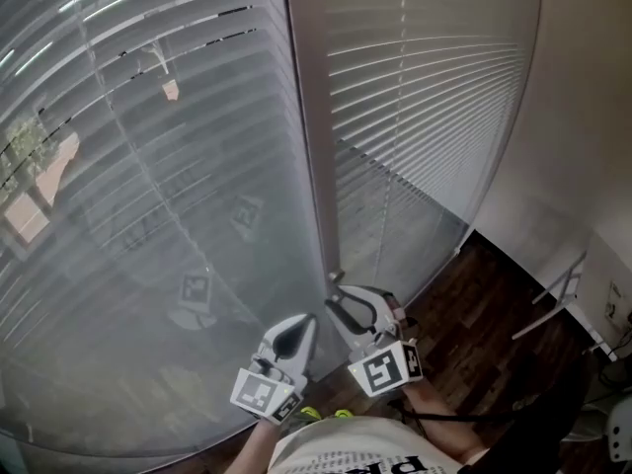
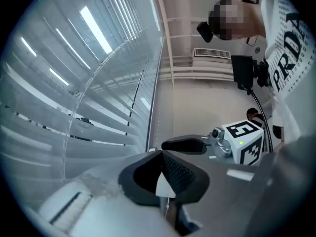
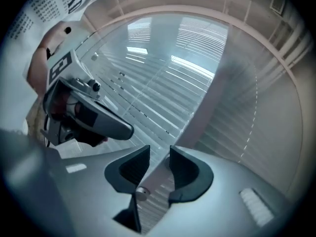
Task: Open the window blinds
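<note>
Right gripper [image 3: 159, 154]: jaws apart, nothing pinched, window post [image 1: 314, 166] showing through the gap.
Left gripper [image 2: 162, 157]: jaws pressed together; whether anything thin is nipped there is hard to tell.
Blinds [image 1: 148, 186]: slats down either side of the post, just ahead of both grippers.
</note>
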Demonstrator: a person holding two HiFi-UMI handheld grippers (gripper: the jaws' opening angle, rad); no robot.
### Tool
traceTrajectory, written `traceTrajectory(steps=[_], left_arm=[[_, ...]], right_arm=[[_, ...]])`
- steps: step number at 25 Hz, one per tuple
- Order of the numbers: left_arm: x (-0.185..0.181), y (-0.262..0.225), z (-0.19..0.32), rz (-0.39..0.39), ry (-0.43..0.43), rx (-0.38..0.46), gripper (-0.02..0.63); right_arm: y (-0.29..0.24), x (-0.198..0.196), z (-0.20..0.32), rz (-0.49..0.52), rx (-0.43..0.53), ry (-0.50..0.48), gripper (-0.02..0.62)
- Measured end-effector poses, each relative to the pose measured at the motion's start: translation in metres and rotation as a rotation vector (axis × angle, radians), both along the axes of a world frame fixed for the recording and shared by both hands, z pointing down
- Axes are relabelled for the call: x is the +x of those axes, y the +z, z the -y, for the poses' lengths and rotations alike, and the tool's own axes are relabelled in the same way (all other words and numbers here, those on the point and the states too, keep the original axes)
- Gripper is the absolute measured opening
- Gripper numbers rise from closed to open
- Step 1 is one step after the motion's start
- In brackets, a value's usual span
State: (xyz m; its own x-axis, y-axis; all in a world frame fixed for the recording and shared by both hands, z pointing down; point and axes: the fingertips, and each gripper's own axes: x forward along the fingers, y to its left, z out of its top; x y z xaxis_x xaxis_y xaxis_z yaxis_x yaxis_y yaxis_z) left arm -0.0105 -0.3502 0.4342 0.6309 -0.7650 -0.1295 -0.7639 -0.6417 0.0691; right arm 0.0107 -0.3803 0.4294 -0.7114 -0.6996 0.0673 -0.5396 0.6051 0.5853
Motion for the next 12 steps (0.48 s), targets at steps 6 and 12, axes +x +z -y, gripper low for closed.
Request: traceTrajectory(steps=[6,12], left_arm=[[-0.006,0.003,0.006,0.009,-0.012,-0.014,-0.009],[-0.010,0.003,0.008,0.010,-0.014,-0.026,-0.009]], right_arm=[[-0.001,0.004,0.022,-0.048,0.035,0.043,0.136],[0.003,0.004,0.037,-0.138,0.074,0.067,0.161]])
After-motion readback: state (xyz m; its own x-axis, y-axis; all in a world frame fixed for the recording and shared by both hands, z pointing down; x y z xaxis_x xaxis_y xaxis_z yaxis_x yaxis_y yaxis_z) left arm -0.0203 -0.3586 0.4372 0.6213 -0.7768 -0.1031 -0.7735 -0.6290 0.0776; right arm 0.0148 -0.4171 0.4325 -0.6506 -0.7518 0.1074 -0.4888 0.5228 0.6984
